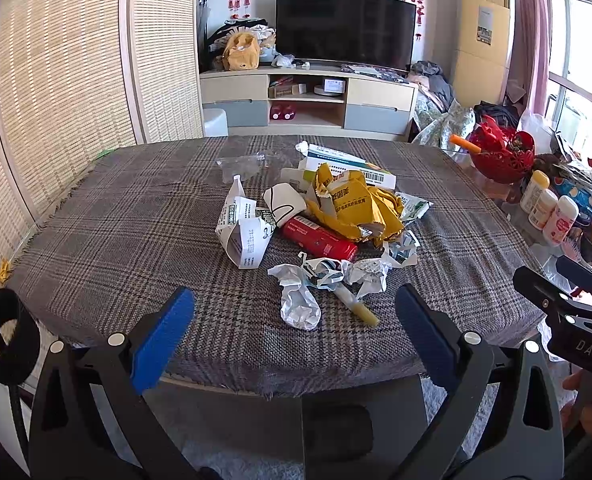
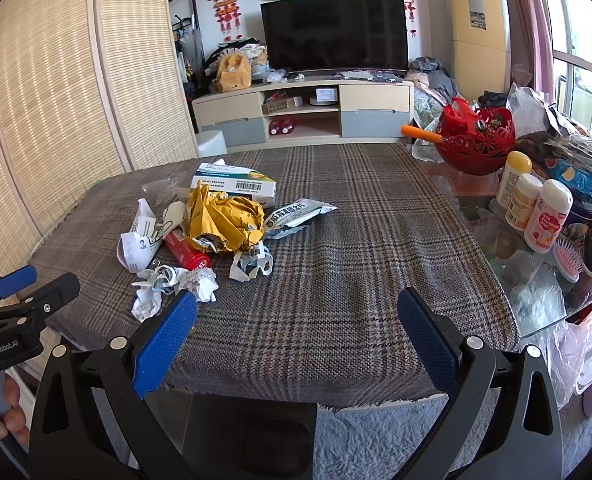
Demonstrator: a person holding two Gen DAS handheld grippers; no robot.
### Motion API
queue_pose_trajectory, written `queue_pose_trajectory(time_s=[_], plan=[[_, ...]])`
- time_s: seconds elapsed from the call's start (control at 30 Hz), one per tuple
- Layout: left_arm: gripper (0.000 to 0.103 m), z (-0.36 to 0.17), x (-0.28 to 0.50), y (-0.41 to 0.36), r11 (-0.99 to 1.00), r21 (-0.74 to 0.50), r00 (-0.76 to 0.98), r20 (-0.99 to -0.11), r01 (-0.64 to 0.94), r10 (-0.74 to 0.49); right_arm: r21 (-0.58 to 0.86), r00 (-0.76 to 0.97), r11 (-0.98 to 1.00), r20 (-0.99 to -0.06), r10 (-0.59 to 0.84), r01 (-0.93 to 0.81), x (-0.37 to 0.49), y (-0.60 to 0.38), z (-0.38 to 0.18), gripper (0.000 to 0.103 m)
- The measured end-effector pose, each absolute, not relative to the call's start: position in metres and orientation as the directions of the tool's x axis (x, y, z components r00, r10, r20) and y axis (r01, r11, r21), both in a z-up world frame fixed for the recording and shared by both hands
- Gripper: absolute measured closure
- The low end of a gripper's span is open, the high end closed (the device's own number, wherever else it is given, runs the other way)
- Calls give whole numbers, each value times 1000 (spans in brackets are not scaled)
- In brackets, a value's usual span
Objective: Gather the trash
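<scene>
A heap of trash lies on the plaid tablecloth (image 1: 115,220) (image 2: 356,240): a crumpled yellow wrapper (image 1: 352,204) (image 2: 223,216), a red can (image 1: 320,238) (image 2: 185,250) on its side, white paper cartons (image 1: 243,228) (image 2: 139,244), a medicine box (image 1: 348,166) (image 2: 235,182), a silver sachet (image 2: 296,214) and crumpled white paper (image 1: 300,304) (image 2: 167,284) with a yellow tube (image 1: 356,304). My left gripper (image 1: 293,328) is open at the near table edge, just short of the crumpled paper. My right gripper (image 2: 296,332) is open over bare cloth, right of the heap.
A glass side table at the right carries a red basket (image 2: 476,144), several white bottles (image 2: 536,208), a pink brush (image 2: 568,252) and plastic bags. A TV stand (image 2: 304,116) stands beyond the table. A bamboo screen (image 1: 55,100) runs along the left.
</scene>
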State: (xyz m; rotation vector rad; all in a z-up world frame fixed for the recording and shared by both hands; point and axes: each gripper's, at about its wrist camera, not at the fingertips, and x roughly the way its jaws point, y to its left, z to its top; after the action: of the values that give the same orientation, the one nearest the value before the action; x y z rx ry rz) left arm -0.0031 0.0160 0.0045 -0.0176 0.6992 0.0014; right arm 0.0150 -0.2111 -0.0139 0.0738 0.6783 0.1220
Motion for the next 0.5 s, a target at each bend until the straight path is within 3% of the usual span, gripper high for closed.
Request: queue_pose_trajectory(time_s=[0.5], plan=[[8, -2, 0, 17, 1000, -11, 752, -659, -4, -4, 153, 747, 985, -646, 159, -78, 18, -211, -19, 3]])
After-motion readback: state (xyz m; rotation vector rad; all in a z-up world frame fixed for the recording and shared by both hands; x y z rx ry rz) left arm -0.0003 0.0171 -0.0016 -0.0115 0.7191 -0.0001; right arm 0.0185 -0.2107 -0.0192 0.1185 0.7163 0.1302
